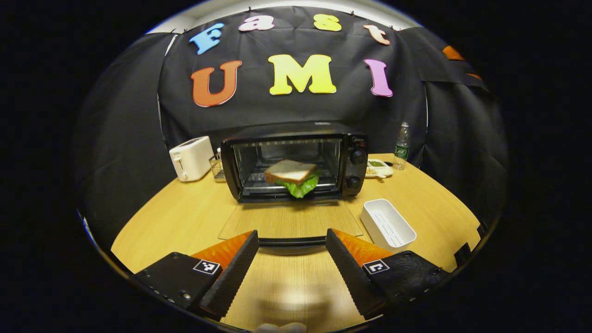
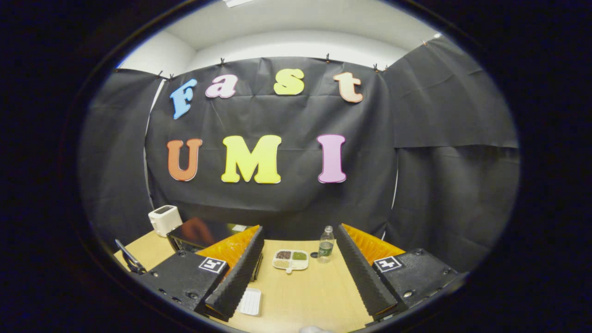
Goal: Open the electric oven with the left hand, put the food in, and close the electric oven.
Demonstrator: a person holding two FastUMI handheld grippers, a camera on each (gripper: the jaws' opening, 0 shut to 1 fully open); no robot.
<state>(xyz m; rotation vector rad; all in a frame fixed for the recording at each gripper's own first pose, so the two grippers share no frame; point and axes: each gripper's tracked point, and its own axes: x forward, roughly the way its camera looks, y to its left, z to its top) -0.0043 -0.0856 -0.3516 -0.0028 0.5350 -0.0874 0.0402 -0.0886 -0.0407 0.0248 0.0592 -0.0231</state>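
Left tongs (image 1: 292,259) gape wide just before the oven (image 1: 296,162) door's handle (image 1: 292,241); right tongs (image 2: 299,273) wide too. Sandwich (image 1: 292,177) inside (loading done, I judge); next I lift that door shut.

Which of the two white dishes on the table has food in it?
The divided white dish beside the plastic bottle holds food; the rectangular white tray near the oven door is empty.

I can read almost nothing here. The electric oven (image 1: 296,166) carries a small pale brand mark above its knobs, too tiny for me to make out. The water bottle (image 1: 402,145) wears a green label whose print I cannot resolve. Each gripper body bears a square black-and-white coded marker (image 1: 206,266), a pattern, not letters.
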